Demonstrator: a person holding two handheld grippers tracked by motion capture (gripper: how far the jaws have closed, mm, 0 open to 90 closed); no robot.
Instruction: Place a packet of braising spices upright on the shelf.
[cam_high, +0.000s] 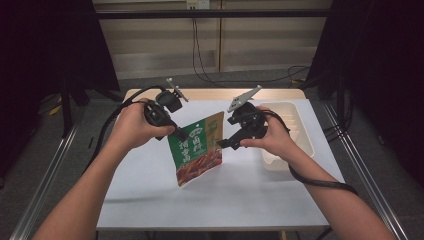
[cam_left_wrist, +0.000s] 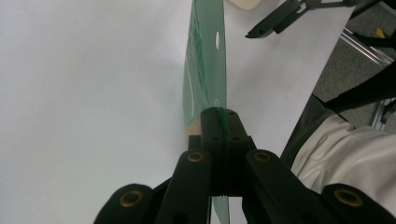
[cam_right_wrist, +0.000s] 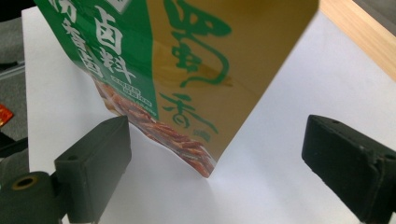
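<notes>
Left gripper (cam_high: 181, 135): jaws clamped tight on the edge of the green snack pouch (cam_high: 196, 149); the left gripper view shows the pouch (cam_left_wrist: 205, 70) edge-on, pinched between the closed jaws. Pouch is lifted clear of the white table (cam_high: 150, 195), hanging tilted, its top corner toward 1 o'clock and its bottom corner toward 7 o'clock, around the table's middle in the high view.

Right gripper (cam_high: 220, 144): jaws spread wide, holding nothing. It sits just beside the pouch's 3 o'clock edge; I can't tell whether it touches. In the right gripper view the pouch (cam_right_wrist: 187, 79) hangs between and beyond the two open jaws, its lower corner pointing down at the table (cam_right_wrist: 289, 116).

Progress, as a judgement: pickup is done and the pouch is airborne in one gripper. Left to do looks like a second grasp or handover by the right gripper, then probably placing into the white tray (cam_high: 295, 125) at 3 o'clock from the pouch. The tray looks empty.

Pose: left hand (cam_high: 135, 125) raised, wrist cocked inward, gripper aimed toward 4 o'clock. Right hand (cam_high: 272, 137) raised at about the same height, gripper aimed toward 8 o'clock at the pouch. Both forearms enter from 6 o'clock, elbows out. Cables trail off both grippers.
</notes>
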